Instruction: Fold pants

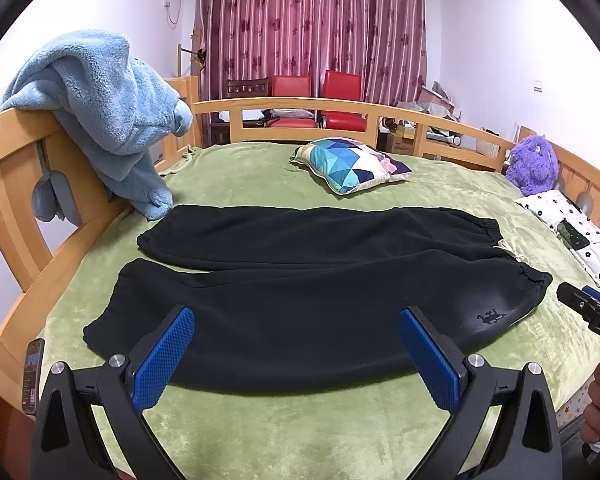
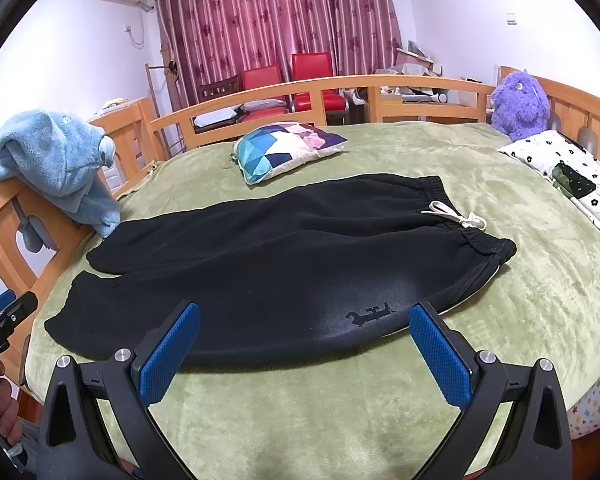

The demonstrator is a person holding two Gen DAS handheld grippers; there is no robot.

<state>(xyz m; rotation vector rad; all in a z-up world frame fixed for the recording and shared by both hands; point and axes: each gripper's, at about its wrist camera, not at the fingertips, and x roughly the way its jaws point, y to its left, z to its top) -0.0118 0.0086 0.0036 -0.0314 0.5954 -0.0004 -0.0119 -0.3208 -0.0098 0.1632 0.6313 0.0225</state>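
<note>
nearest the cameras, both tongs hang over the front strip of the bed, above bare green cover and short of the pants. left tongs: jaws spread wide, nothing between the blue pads. right tongs: same condition, wide apart and empty. neither pad touches cloth.

just beyond the tips lie the pants, black, spread flat across the bed with the two legs side by side and unfolded. the near leg runs along the front edge; the far leg lies just behind it, the two touching along most of their length and parting slightly at the cuffs on the left. the waistband sits on the right, gathered elastic, with a white drawcord lying on top. a small dark emblem marks the near hip.

handling, judged from appearance: thick fleece-like knit, soft and limp, light to moderate weight, not fragile, not slippery. it will sag between two hold points and drag on the plush cover, so lift before moving. the ribbed pads should bite well on a doubled edge.

suggested hold points: left tongs on the near cuff, right tongs on the near end of the waistband, pinching through both layers. carry the near leg over onto the far leg. keep the drawcord clear of the pinch.

farther back, well apart from the pants: a patterned cushion, a blue fleece garment draped on the left rail, a purple plush toy.
</note>
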